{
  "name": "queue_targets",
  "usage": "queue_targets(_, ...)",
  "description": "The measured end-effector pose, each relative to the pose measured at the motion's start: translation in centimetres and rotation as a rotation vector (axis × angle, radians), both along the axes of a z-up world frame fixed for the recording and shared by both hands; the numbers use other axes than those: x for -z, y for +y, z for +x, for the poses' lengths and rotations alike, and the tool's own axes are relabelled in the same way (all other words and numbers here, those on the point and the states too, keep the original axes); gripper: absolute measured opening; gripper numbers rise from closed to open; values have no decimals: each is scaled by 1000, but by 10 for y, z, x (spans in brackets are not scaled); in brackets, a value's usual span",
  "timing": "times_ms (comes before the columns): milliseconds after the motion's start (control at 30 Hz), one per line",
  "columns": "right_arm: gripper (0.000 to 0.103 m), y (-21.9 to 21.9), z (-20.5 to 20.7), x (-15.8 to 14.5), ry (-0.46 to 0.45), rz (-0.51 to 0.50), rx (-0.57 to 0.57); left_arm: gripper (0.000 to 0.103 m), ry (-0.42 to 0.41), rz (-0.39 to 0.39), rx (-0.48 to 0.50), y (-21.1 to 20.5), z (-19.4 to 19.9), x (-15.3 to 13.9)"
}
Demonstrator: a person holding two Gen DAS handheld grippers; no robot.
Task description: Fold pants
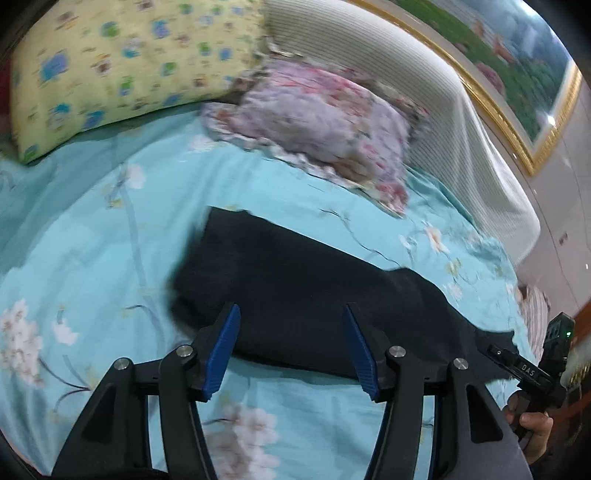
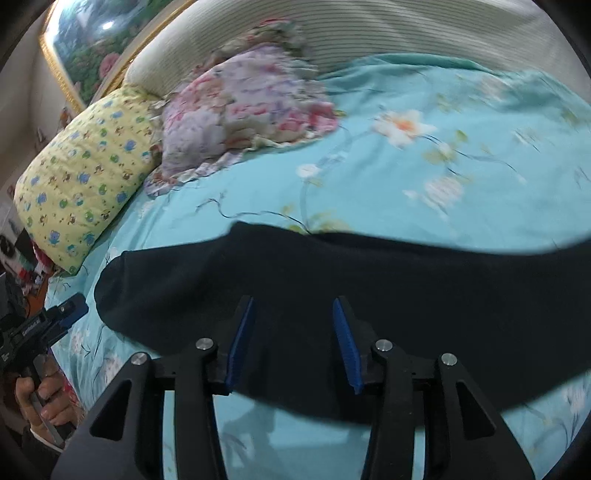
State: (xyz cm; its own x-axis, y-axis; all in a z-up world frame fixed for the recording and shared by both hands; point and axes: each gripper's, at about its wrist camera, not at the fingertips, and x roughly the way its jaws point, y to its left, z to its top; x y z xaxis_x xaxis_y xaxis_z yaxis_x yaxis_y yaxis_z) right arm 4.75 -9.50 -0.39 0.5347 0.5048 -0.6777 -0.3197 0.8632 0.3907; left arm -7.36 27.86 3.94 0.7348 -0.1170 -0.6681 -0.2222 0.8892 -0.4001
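The bed (image 1: 110, 229), covered by a turquoise floral sheet, fills both views. At 12 o'clock a ribbed headboard (image 2: 369, 33) is seen, with a yellow patterned pillow (image 1: 122, 70) and a pink floral pillow (image 1: 325, 122) before it. The dark pants (image 2: 332, 280) are laid flat across the sheet as a long band, already narrowed, it is judged, to one leg width.

The left claw (image 1: 290, 328) is held wide open over the near edge of the pants, with nothing gripped. The right claw (image 2: 293, 321) is likewise spread open and empty above the cloth.

For a clean fold, both claws are best closed on the same end, through all layers, and the end carried evenly across. Open sheet is left at 6 and 12 o'clock; the pillows should be avoided.
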Motion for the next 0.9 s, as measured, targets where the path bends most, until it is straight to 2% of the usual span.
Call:
queue_targets(367, 47, -80, -35, 8, 12, 72, 178, 63, 53, 18, 193, -76, 30, 4)
queue_targets(533, 48, -113, -48, 9, 8, 99, 253, 68, 51, 50, 281, -114, 44, -1)
queue_targets(900, 50, -177, -65, 17, 1, 144, 451, 71, 61, 87, 482, -193, 83, -13)
